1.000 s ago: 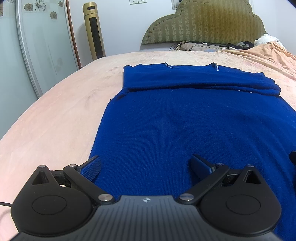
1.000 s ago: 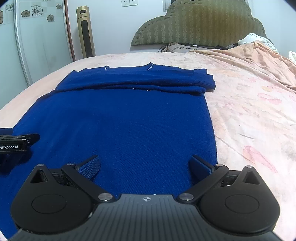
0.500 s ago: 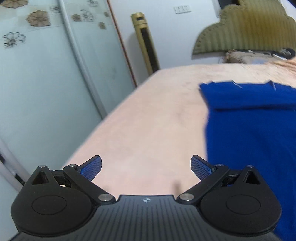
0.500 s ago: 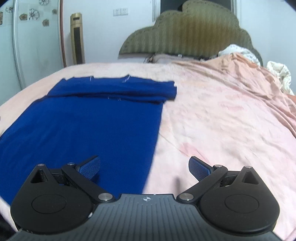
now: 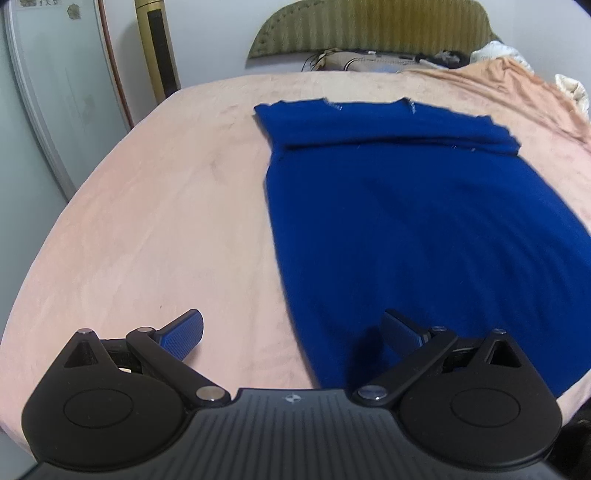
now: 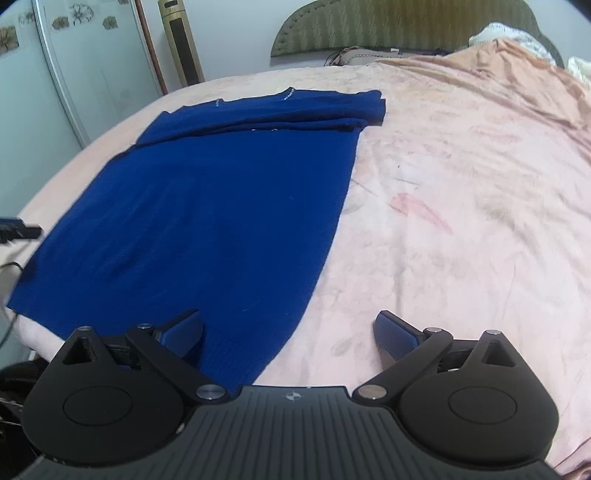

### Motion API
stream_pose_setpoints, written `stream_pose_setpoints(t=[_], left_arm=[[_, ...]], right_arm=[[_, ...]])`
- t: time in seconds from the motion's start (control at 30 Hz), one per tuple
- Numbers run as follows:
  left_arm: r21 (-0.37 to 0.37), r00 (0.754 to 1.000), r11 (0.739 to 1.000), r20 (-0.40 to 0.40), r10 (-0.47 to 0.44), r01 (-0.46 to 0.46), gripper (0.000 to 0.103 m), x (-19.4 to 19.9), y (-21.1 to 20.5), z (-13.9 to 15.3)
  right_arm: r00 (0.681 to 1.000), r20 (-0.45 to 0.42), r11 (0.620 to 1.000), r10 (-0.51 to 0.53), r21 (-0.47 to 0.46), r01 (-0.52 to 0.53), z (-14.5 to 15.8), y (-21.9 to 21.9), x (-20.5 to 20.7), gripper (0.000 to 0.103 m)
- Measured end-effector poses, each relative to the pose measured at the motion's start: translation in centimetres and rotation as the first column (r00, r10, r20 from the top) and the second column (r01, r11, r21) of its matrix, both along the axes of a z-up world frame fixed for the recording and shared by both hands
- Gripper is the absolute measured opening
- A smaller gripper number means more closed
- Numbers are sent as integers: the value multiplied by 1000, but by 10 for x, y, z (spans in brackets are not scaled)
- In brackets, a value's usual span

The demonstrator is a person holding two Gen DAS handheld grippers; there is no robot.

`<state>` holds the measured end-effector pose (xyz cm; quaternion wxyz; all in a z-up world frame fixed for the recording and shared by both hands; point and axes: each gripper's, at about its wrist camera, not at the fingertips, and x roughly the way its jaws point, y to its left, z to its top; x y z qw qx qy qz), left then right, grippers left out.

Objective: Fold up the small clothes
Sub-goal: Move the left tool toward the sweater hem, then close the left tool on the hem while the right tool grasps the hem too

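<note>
Colours: blue on pink.
Sweater (image 5: 406, 221) deep royal blue, plain; bedspread (image 5: 155, 229) pale peach-pink with faint reddish blotches; headboard (image 6: 406, 26) olive green, ribbed; tower fan (image 5: 157, 48) gold, black panel; wardrobe door (image 6: 74, 55) pale, flower motifs; gripper pads (image 6: 395, 334) blue.

- Left wrist view looks forward, low over the pink bed (image 5: 147, 206), toward the green padded headboard (image 5: 373, 29).
- Right wrist view faces likewise; both share the blue knit garment (image 5: 424, 206) (image 6: 207, 206).
</note>
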<state>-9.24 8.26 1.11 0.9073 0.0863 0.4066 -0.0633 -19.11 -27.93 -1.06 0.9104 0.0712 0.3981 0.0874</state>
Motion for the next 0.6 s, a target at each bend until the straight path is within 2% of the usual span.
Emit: stream_pose_setpoints(t=[0.07,0.1,0.23,0.37,0.43,0.53,0.6], left_arm=[[-34,1000,999,-24,-9,8,103,0,5,-4],[-74,999,997,-43,-33,30,103,-4,6,-7],[-244,976,962,-147,-162,123,103,3,4,-22],[-187,978,972,-124,-167,142,103,0,-12,-23],[-233,973,959,-127,-195,162,103,1,-19,-22],[-340,960,922,-137,-245,187,103,5,-32,-21],[-368,950,905,-137,-281,214,103,6,-46,-22]], right_arm=[[1000,-6,1000,7,19,-7,-1,1,-3,100],[1000,-8,1000,16,23,-16,-2,3,-4,100],[998,-12,998,68,7,-68,-3,20,-6,99],[990,-12,990,138,17,-138,-2,43,-4,97],[985,-9,985,171,14,-170,-1,54,-3,96],[979,3,979,205,14,-205,0,69,2,94],[977,13,977,213,20,-213,1,75,5,92]])
